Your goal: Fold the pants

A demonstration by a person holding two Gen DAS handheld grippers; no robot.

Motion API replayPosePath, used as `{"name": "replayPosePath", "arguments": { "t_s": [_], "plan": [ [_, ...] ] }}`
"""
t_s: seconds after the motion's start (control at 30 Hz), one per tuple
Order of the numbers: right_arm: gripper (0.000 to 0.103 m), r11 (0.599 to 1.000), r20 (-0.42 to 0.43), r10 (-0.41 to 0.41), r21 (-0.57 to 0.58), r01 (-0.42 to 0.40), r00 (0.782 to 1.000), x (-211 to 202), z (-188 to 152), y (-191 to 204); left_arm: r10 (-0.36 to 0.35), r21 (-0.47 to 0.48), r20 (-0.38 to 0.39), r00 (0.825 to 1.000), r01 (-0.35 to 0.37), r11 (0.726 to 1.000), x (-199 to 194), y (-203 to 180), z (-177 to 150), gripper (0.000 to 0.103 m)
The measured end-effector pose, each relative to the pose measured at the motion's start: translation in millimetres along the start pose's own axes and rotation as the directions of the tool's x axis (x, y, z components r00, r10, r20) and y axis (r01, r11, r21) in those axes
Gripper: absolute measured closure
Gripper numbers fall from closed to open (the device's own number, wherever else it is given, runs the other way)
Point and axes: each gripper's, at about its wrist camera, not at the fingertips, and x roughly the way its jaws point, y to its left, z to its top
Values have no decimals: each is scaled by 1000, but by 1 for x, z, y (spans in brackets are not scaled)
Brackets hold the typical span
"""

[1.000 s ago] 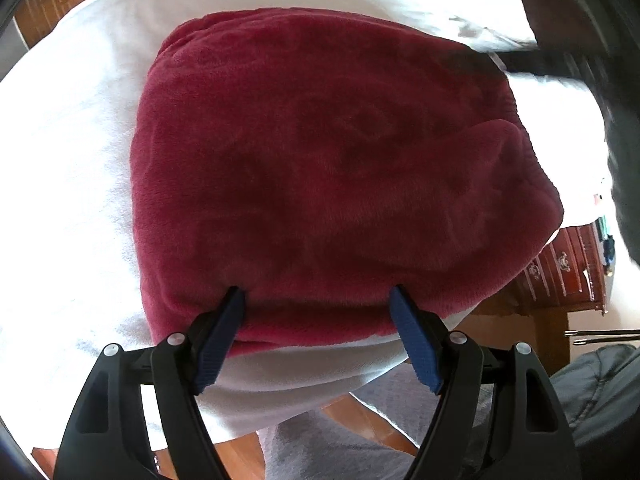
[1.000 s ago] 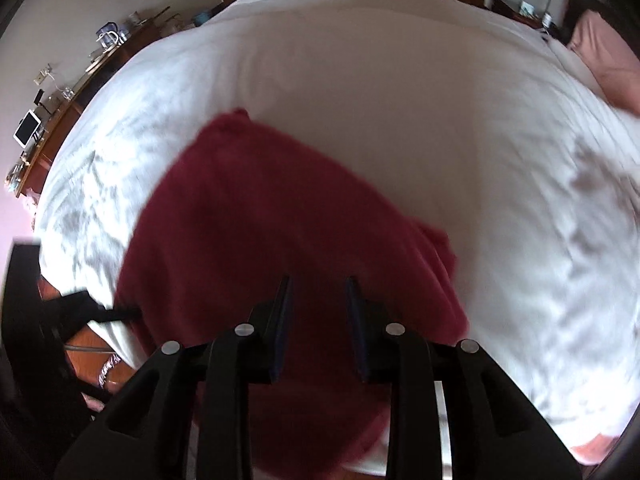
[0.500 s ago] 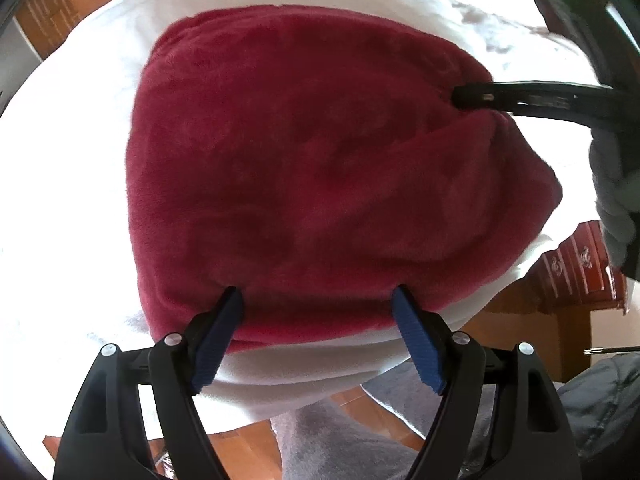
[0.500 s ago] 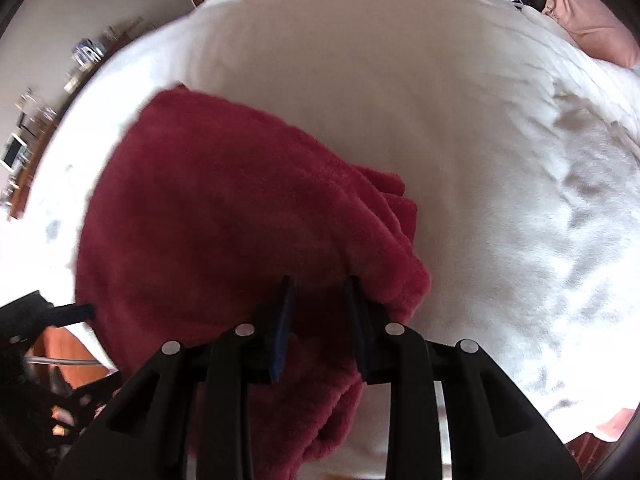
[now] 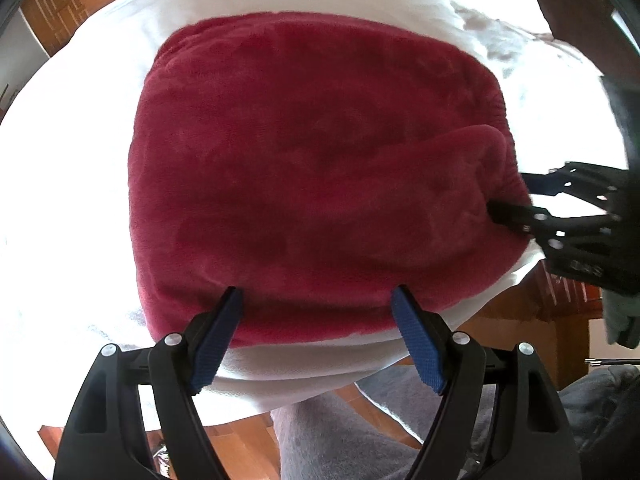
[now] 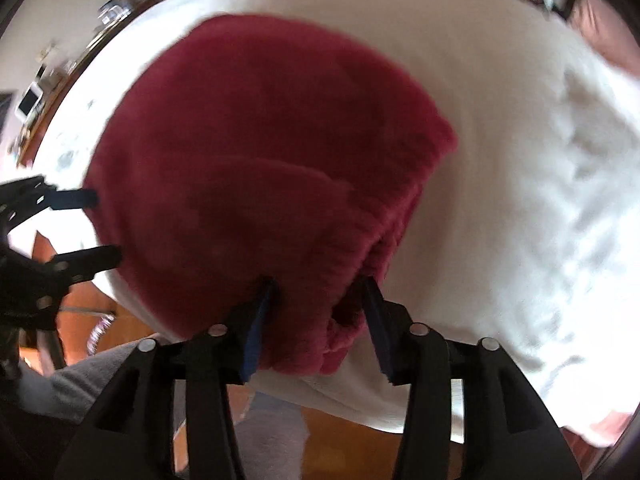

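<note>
The dark red fleece pants lie folded in a thick bundle on the white bed; they also show in the right wrist view. My left gripper is open, its fingers at the bundle's near edge. My right gripper is open, its jaws either side of the waistband end of the bundle near the bed's edge. The right gripper also shows in the left wrist view, and the left gripper in the right wrist view.
The bed's edge runs just below the bundle, with wooden floor and the person's grey-clad legs beneath. A pink pillow lies at the far side. A wooden dresser with small items stands beside the bed.
My right gripper has opened and swung round to the waistband end of the bundle. The top layer now lies folded over. My left gripper has stayed open at the near edge.
</note>
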Motion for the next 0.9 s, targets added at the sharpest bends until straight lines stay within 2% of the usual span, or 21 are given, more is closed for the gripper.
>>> {"name": "replayPosePath", "arguments": {
  "t_s": [0.1, 0.27, 0.33, 0.4, 0.47, 0.5, 0.6, 0.67, 0.73, 0.9],
  "plan": [
    [43, 998, -9, 26, 52, -25, 1000, 6, -2, -10, -1, 2, -10, 1000, 1, 1000, 2, -1, 0, 26],
    [41, 991, 15, 89, 94, -90, 996, -19, -7, -23, -12, -11, 27, 1000, 12, 1000, -17, 11, 6, 26],
    [39, 977, 25, 140, 157, -142, 990, -28, -7, -33, -17, -22, 52, 999, 18, 1000, -26, 19, 11, 26],
    [25, 951, 60, 190, 235, -199, 980, -40, -6, -48, -16, -41, 73, 997, 19, 999, -33, 30, 17, 25],
    [23, 922, 104, 220, 303, -241, 970, -54, -4, -61, -9, -75, 88, 996, 15, 997, -35, 43, 25, 18],
    [22, 911, 120, 224, 328, -251, 967, -62, 9, -66, -4, -95, 89, 996, 13, 995, -34, 49, 29, 16],
    [19, 883, 156, 223, 386, -267, 962, -65, 20, -79, -7, -173, 71, 997, 19, 985, -26, 76, 41, 15],
    [16, 874, 161, 227, 402, -274, 961, -61, 27, -82, -34, -228, 59, 998, 46, 973, -19, 93, 47, 15],
    [12, 879, 153, 219, 399, -263, 964, -53, 30, -80, -53, -265, 50, 997, 64, 962, -10, 106, 54, 12],
    [12, 889, 89, 197, 404, -216, 976, -19, 44, -76, -93, -300, 15, 996, 93, 949, 14, 133, 72, 11]
  ]
}}
